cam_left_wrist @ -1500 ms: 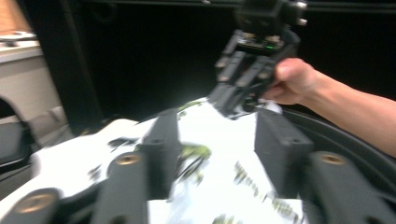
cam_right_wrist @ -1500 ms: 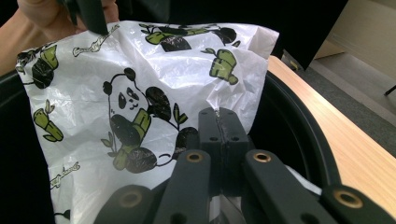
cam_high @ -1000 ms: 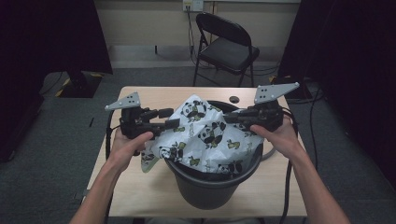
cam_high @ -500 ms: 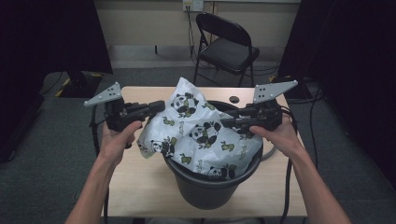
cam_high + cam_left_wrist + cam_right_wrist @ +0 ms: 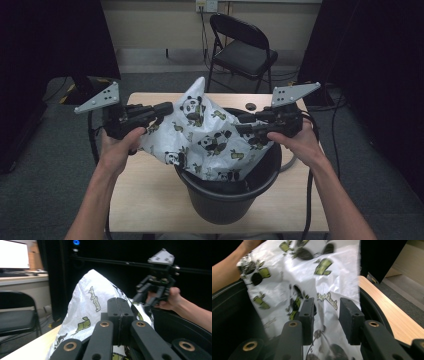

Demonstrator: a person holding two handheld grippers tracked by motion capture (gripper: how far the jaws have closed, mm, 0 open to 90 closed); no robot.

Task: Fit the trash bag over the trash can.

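Note:
A white plastic bag (image 5: 210,137) printed with pandas is spread over the mouth of a black bucket (image 5: 225,202) at the table's front. My left gripper (image 5: 166,107) is off the bucket's left side, shut on the bag's left edge and holding it raised and stretched. In the left gripper view the jaws of the left gripper (image 5: 121,302) are pressed together against the bag (image 5: 90,300). My right gripper (image 5: 241,126) is over the bucket's right rim. Its jaws stand open in the right gripper view (image 5: 325,307), with bag film (image 5: 294,272) between them.
The bucket stands on a light wooden table (image 5: 150,200). A small black disc (image 5: 250,106) lies near the table's far edge. A black folding chair (image 5: 245,50) stands behind the table. Cables trail off the right side. Dark curtains flank the room.
My left gripper has moved left and slightly up with the bag's edge, pulling the bag wider and taller. The right gripper has stayed over the bucket's right rim.

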